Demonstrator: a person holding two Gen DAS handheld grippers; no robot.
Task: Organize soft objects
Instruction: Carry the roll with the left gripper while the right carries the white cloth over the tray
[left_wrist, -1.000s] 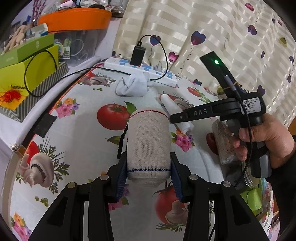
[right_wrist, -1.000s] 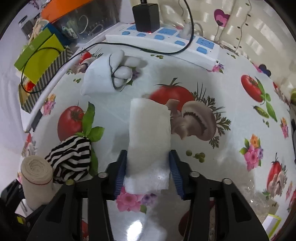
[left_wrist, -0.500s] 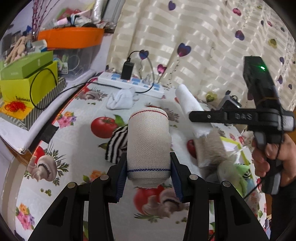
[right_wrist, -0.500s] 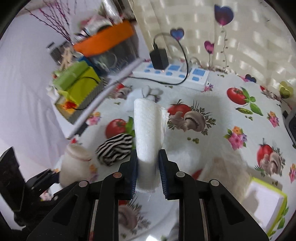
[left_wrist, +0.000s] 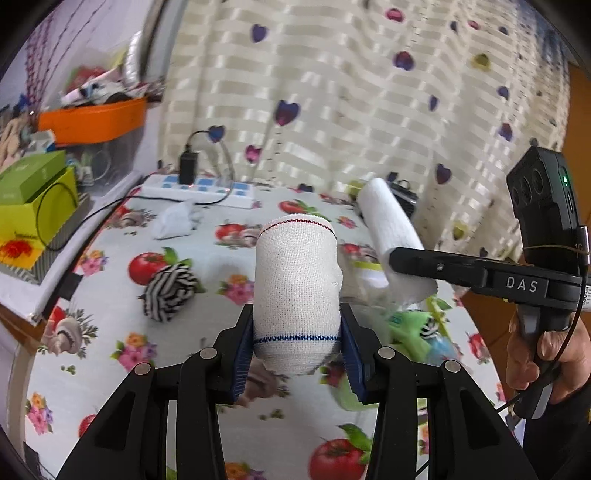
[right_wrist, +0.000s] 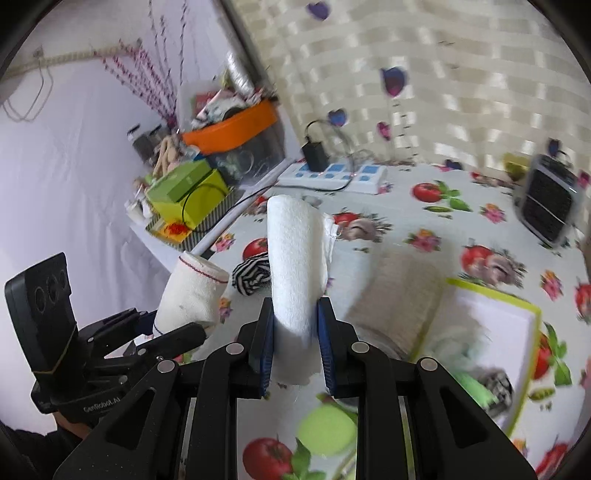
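My left gripper (left_wrist: 297, 354) is shut on a beige bandage roll (left_wrist: 297, 291) with a red and a blue stitched line, held above the table. My right gripper (right_wrist: 294, 343) is shut on a rolled white towel (right_wrist: 297, 258), squeezed narrow between the pads. In the left wrist view the towel (left_wrist: 391, 232) and right gripper sit to the right. The bandage roll (right_wrist: 192, 291) shows at the left of the right wrist view. A striped black-and-white sock ball (left_wrist: 170, 291) and a white sock bundle (left_wrist: 175, 223) lie on the tablecloth. A yellow-green-rimmed box (right_wrist: 491, 343) holds soft items.
A green ball (right_wrist: 325, 428) lies near the box. A white power strip (left_wrist: 199, 188) with a charger sits at the back by the curtain. Green boxes (left_wrist: 33, 199) and an orange bin (left_wrist: 92, 118) stand at the left. A black speaker-like device (right_wrist: 550, 206) is at the far right.
Both grippers rose and drew back from the table with their loads. The right jaws squeezed the white towel narrower. The box and green ball came into view.
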